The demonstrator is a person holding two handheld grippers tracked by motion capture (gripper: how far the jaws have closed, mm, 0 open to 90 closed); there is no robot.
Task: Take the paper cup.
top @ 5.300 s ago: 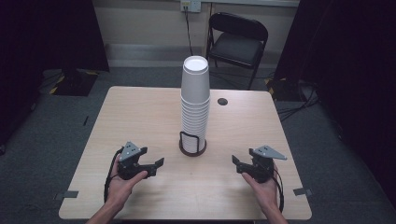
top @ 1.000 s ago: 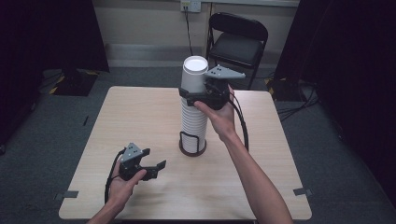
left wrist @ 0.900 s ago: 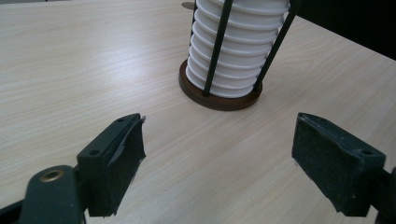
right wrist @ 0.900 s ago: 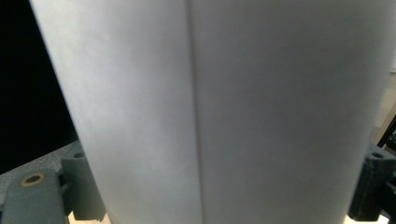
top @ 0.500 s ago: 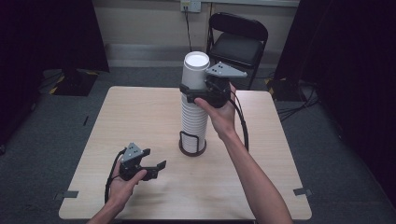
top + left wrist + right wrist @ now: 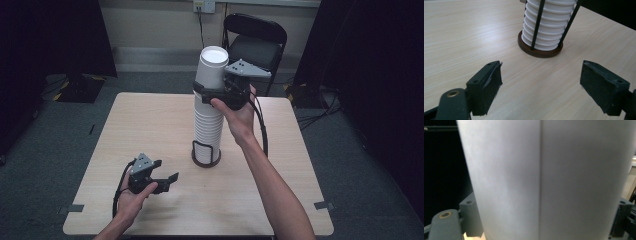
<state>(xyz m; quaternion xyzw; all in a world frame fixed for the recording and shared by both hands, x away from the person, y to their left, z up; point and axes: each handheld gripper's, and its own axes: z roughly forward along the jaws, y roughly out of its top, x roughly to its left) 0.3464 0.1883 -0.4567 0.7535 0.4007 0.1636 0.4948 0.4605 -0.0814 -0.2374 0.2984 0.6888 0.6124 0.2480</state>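
A tall stack of white paper cups [image 6: 207, 125] stands in a black wire holder with a round brown base [image 6: 206, 161] at the middle of the table. My right gripper [image 6: 205, 93] is shut on the top cup [image 6: 212, 67], which stands raised above the rest of the stack. In the right gripper view the cup's white wall [image 6: 544, 177] spans the gap between the two jaws. My left gripper [image 6: 166, 171] rests open on the table at the front left with nothing between its jaws. In the left gripper view the stack [image 6: 549, 22] and base [image 6: 539, 51] lie just ahead of the open left gripper [image 6: 540, 82].
The light wooden table [image 6: 150, 125] has bare surface on both sides of the holder. A black folding chair [image 6: 257, 40] stands behind the far edge. Dark curtains hang at left and right, and grey carpet surrounds the table.
My right gripper left the table's front right, rose to the top of the stack and closed on the top cup. Over the last second it has lifted that cup. The left gripper has stayed put.
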